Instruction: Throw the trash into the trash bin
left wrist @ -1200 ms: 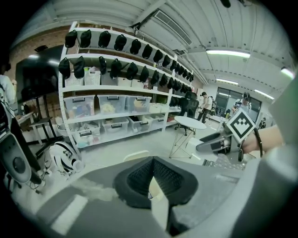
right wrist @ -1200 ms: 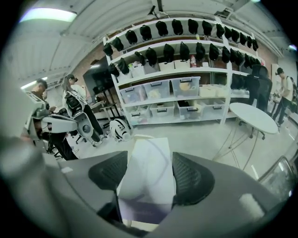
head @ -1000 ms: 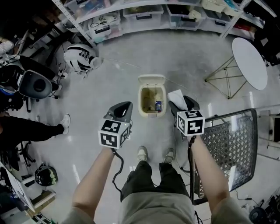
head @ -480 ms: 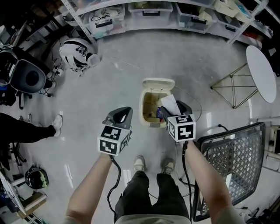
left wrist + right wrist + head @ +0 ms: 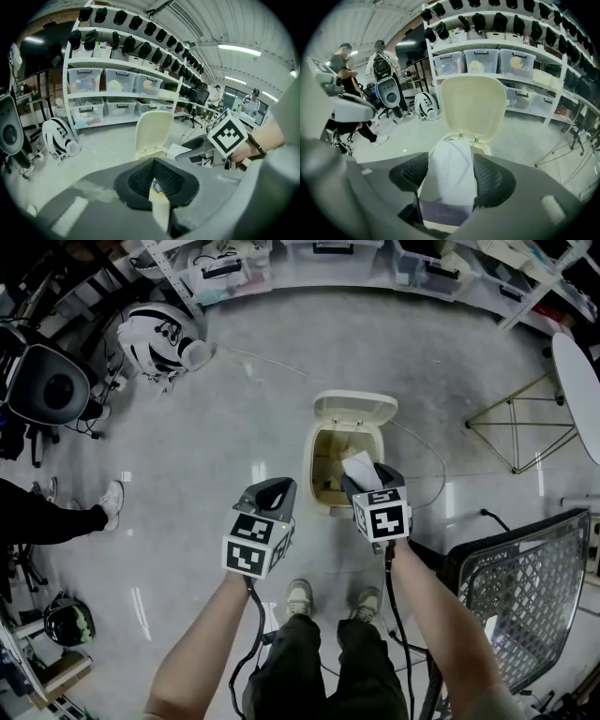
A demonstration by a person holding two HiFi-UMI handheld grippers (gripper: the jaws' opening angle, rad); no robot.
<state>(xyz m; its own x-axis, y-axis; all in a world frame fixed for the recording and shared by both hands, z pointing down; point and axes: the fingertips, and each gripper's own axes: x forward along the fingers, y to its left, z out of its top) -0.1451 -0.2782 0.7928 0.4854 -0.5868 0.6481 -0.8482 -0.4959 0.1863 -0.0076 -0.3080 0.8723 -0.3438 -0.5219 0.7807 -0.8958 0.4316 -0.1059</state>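
Observation:
The cream trash bin (image 5: pixel 324 486) stands on the floor with its lid (image 5: pixel 353 407) flipped up and open. My right gripper (image 5: pixel 366 482) hangs over the bin's near right rim, shut on a white trash packet (image 5: pixel 360 468) that sticks out ahead of the jaws. In the right gripper view the packet (image 5: pixel 450 183) fills the space between the pads, and the raised lid (image 5: pixel 473 105) stands just behind it. My left gripper (image 5: pixel 274 491) is left of the bin with its jaws together and nothing between them. The left gripper view shows the lid (image 5: pixel 153 131) beyond that gripper (image 5: pixel 154 180).
Shelves with plastic boxes (image 5: pixel 225 277) run along the far wall. A white and black helmet-like machine (image 5: pixel 155 338) lies at the far left. A person's leg (image 5: pixel 56 514) reaches in from the left. A wire-mesh cart (image 5: pixel 511 587) stands at the right, and a cable (image 5: pixel 422 451) curls by the bin.
Both grippers have come down toward the floor. The right one carried the white packet leftward from beside the bin to over its opening. The left one stays left of the bin.

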